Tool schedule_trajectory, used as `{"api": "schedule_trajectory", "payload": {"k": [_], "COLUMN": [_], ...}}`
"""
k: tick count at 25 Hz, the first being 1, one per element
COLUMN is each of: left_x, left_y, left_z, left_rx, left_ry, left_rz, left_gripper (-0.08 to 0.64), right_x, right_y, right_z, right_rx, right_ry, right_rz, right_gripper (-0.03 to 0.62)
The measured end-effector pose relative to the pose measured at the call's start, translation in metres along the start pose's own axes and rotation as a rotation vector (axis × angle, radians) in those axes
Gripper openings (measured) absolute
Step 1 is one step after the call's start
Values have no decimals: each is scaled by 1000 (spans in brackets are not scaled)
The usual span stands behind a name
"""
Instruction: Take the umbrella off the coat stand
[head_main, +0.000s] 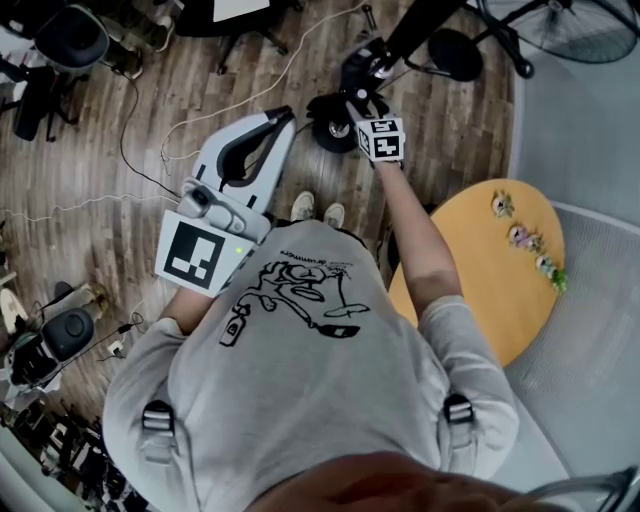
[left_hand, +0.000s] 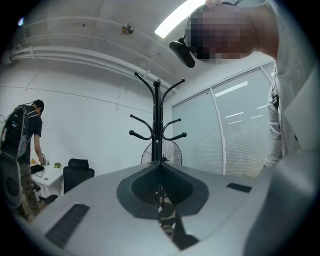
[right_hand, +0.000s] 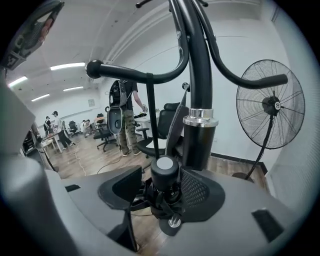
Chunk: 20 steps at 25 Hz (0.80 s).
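Note:
A folded black umbrella (right_hand: 164, 175) hangs by its strap (right_hand: 149, 115) from a curved hook of the black coat stand (right_hand: 197, 100). Its round grey-capped end sits between the jaws of my right gripper (right_hand: 160, 194). Those jaws stand wide open: the left pad is clear of the umbrella and the mesh right pad (right_hand: 201, 192) is close beside it. In the head view the right gripper (head_main: 362, 97) reaches forward to the stand (head_main: 420, 25). My left gripper (left_hand: 159, 186) is shut and empty, held back near my body (head_main: 284, 118), pointing level at the stand (left_hand: 157, 125).
A standing fan (right_hand: 270, 107) is just right of the stand (head_main: 570, 25). A round wooden table (head_main: 490, 270) with small flowers lies to my right. Office chairs (head_main: 70, 40) and cables are on the wood floor at left. A person with a backpack (right_hand: 125, 110) stands further back.

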<state>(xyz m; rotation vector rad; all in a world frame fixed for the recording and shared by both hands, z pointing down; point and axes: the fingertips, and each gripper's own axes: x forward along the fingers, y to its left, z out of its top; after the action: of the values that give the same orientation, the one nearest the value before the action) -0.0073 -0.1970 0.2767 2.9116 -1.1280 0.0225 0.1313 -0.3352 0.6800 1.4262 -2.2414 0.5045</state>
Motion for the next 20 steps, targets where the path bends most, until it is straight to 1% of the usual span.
{"api": "schedule_trajectory", "payload": {"k": [7, 14, 18, 20], "left_x": [-2, -10, -12, -13], "left_y": [4, 5, 7, 6], "left_z": [-3, -5, -4, -3], "left_rx": [5, 9, 9, 12], "left_ry": [11, 21, 24, 22], "left_rz": [9, 22, 27, 28], "left_gripper": [9, 9, 9, 9], "right_x": [17, 25, 27, 24], "right_y": [-5, -5, -5, -2], "right_z": [-7, -14, -14, -12], "right_rx": [45, 32, -6, -19], "right_ry": [12, 19, 19, 14], "right_rz": [4, 7, -9, -8], "right_gripper": [253, 252, 218, 216]}}
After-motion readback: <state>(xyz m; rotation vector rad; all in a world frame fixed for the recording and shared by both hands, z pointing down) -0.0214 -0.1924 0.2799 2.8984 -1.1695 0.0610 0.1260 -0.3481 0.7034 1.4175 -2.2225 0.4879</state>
